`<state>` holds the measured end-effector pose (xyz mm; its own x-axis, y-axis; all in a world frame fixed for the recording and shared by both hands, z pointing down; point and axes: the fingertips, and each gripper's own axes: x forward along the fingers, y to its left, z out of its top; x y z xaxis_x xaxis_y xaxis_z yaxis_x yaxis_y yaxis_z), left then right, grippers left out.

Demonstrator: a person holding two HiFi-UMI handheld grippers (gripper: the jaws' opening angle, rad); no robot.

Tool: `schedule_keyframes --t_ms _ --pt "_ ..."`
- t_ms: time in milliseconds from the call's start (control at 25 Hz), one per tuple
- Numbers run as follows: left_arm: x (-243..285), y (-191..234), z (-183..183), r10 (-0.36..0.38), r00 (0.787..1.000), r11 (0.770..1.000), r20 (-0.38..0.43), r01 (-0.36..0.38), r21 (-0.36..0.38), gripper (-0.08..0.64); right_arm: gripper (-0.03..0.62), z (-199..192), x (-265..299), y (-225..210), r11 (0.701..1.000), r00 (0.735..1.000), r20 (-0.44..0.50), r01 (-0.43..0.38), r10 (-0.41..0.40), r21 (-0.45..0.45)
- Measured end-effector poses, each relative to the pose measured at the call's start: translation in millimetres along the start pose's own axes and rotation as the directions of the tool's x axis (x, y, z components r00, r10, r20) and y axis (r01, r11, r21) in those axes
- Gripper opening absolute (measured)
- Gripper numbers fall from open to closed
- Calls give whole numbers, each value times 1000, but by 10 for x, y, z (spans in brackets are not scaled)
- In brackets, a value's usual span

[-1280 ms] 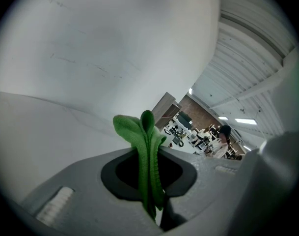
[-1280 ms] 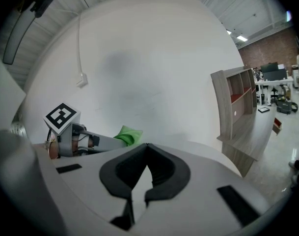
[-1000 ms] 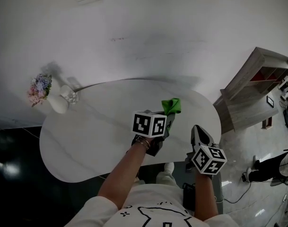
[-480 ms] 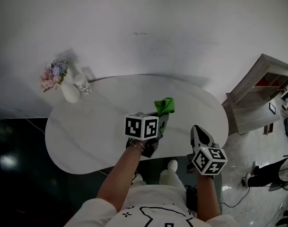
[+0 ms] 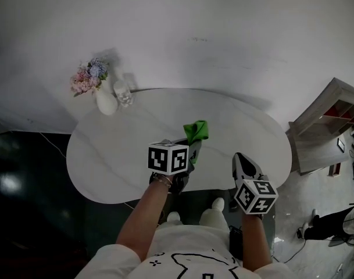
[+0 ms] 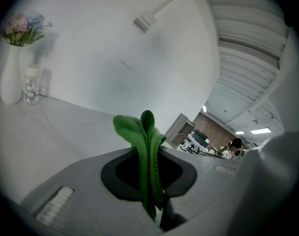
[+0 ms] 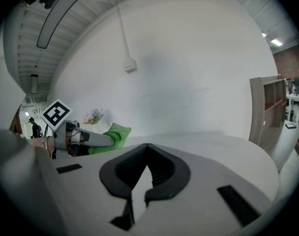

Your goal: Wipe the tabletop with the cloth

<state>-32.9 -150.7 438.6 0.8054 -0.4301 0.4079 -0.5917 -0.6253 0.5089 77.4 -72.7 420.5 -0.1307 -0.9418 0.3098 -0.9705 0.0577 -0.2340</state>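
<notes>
Well leftward, flower vase [image 5: 106, 103] and jar [image 5: 124, 93] on tabletop [image 5: 118, 156]

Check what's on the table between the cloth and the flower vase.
Only a small clear bottle right beside the vase; otherwise bare tabletop up to the cloth, per the head view.

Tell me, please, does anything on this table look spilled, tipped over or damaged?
Nothing stands out. The vase of flowers and the small clear bottle beside it stand upright at the far left of the white table. The green cloth is pinched in the left gripper. No spill or damage shows.
</notes>
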Motion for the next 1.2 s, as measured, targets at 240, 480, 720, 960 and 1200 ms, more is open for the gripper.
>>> schedule_keyframes --t_ms 240,480,720,960,1200 --pt "-434 367 1 71 996 997 53 -70 -15 49 -5 -35 101 303 999 999 -3 -44 44 -21" --pt "-928 823 10 152 981 986 119 -142 -90 49 -5 -49 244 593 994 995 -15 -98 98 -37" --pt "-1476 1270 -8 250 951 962 181 -224 -153 50 -5 -122 389 883 987 988 -30 -155 153 -49" --pt "-1973 1647 -153 348 919 932 184 -317 -178 49 -5 -264 500 1169 978 978 -59 -201 198 -55" --pt "-2428 2023 -369 468 867 878 173 -433 -204 51 -5 -400 613 1372 969 968 -92 -239 233 -58"
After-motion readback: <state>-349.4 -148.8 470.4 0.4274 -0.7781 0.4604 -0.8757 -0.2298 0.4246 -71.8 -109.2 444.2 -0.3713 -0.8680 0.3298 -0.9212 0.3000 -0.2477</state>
